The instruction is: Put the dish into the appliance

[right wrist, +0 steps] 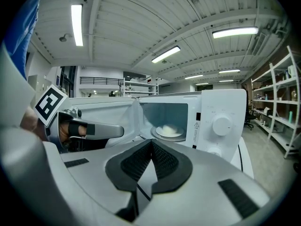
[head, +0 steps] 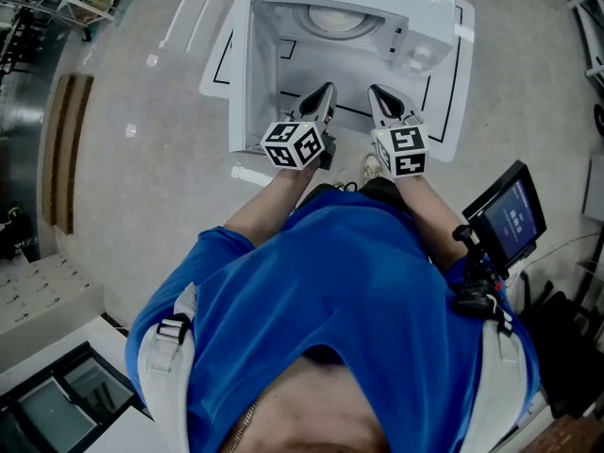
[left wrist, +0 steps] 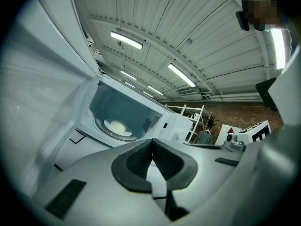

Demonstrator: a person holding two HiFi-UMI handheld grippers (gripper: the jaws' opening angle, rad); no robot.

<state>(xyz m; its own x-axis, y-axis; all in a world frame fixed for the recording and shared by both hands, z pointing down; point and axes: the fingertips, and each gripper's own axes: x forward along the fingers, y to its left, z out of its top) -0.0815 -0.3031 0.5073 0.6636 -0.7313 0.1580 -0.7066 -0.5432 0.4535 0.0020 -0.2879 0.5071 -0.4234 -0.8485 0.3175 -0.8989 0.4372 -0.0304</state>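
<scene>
Left gripper and right gripper, both pressed together, empty, side by side before the open microwave, dish inside.

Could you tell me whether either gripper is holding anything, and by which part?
Nothing is held: the left gripper and right gripper are both shut and empty; the dish sits inside the microwave.

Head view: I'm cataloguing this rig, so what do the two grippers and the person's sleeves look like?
Left gripper and right gripper are matching pale grey shells with tapered jaws lined by dark textured pads. Each carries a white cube printed with black square markers. The person wears a blue short-sleeved shirt.
</scene>
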